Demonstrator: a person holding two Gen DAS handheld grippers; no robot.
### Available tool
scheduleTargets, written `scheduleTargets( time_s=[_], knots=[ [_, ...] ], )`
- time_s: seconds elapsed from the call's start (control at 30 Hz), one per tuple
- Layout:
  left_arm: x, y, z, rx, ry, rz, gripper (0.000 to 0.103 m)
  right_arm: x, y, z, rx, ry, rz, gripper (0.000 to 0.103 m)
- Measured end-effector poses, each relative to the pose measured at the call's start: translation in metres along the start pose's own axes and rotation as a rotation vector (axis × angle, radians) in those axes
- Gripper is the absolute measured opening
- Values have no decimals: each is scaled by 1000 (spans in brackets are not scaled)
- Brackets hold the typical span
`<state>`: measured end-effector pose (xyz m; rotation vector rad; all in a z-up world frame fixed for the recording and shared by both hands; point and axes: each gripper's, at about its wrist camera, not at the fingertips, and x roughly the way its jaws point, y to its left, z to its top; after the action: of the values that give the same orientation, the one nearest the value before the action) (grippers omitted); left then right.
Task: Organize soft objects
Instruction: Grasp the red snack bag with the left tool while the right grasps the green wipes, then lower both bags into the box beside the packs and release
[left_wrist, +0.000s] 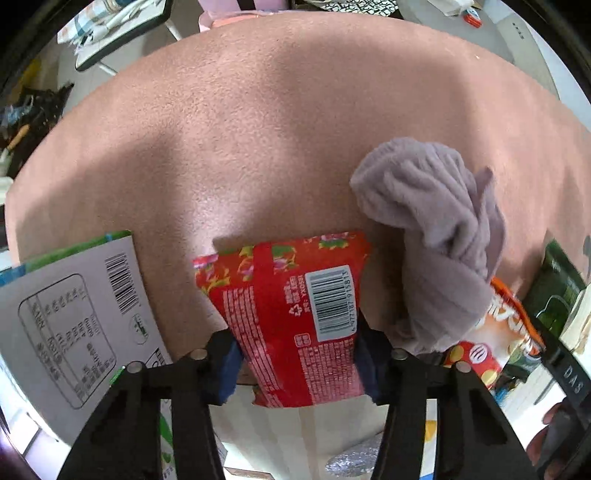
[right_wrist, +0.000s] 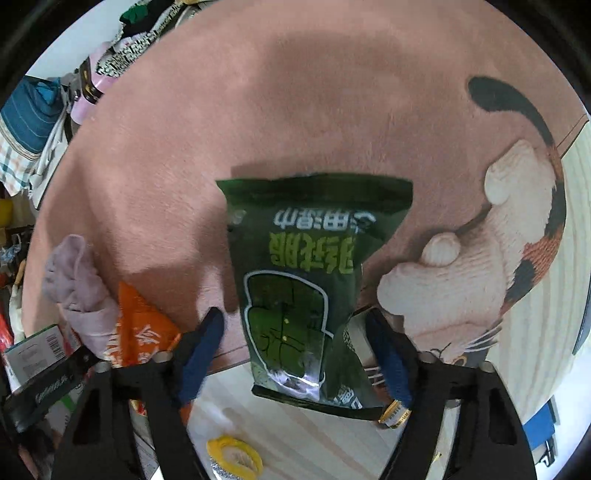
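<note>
Between the blue-padded jaws of the left gripper (left_wrist: 297, 354) sat a red, glossy plastic snack packet (left_wrist: 291, 314) with a white barcode label; both pads pressed its lower edges, so the jaws were pinching it, probably low down so that the limp bag hung flat and could be laid out. Its upper end reached over the near edge of the pink plush rug (left_wrist: 258, 129). Just right of those jaws a crumpled mauve fleece cloth (left_wrist: 436, 236) lay partly over an orange-and-white crisp bag (left_wrist: 506, 317), and left of them stood a white printed carton (left_wrist: 74, 321). The right gripper (right_wrist: 295, 354) carried a dark green foil pouch (right_wrist: 306, 269) with lime lettering; the right pad touched its crumpled lower corner, while the left pad appeared to stand clear, so I could not tell whether it was truly clamped. Beyond the pouch stretched the same rug, with a cream cat design (right_wrist: 480, 258) to the right. Both packets seemed destined for the rug's open middle.
</note>
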<state>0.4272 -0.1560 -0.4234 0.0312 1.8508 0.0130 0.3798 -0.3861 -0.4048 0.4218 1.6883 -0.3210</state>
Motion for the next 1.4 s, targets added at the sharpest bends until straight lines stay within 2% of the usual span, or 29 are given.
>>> scheduleTargets(
  time_s=[0.03, 0.07, 0.13, 0.27, 0.47, 0.57, 0.67, 0.8, 0.9, 1.0, 1.13, 1.23, 1.27, 1.4],
  knots=[
    [0, -3, -5, 9, -10, 17, 46, -2, 3, 0, -12, -16, -19, 54],
    [-2, -8, -10, 15, -20, 30, 45, -3, 2, -1, -12, -22, -17, 46],
    [-7, -11, -21, 41, -39, 42, 44, -7, 1, -3, -11, -28, -5, 40],
    [-31, -23, -47, 71, -102, 29, 44, -26, -4, -18, -9, -53, 30, 38],
    [-97, -5, -110, 98, -229, -91, 44, -91, 13, -69, -92, -137, 142, 38],
    [-143, 34, -139, 113, -297, -138, 44, -122, 39, -108, -164, -164, 206, 38],
    [-172, 84, -164, 101, -344, -139, 44, -146, 74, -150, -245, -165, 266, 38],
    [-183, 164, -185, 51, -334, -124, 44, -151, 147, -215, -367, -125, 334, 38],
    [-179, 228, -180, -5, -318, -86, 44, -140, 206, -253, -457, -88, 354, 38],
    [-160, 289, -175, -69, -290, -50, 44, -119, 260, -282, -517, -55, 345, 38],
    [-131, 343, -155, -123, -240, -10, 44, -81, 313, -303, -561, -12, 290, 38],
    [-108, 364, -134, -137, -198, -25, 44, -54, 330, -306, -560, 19, 250, 38],
    [-98, 368, -120, -138, -188, -24, 44, -46, 334, -308, -555, 30, 239, 38],
    [-76, 375, -97, -114, -151, -34, 44, -21, 342, -306, -547, 54, 198, 38]
  ],
)
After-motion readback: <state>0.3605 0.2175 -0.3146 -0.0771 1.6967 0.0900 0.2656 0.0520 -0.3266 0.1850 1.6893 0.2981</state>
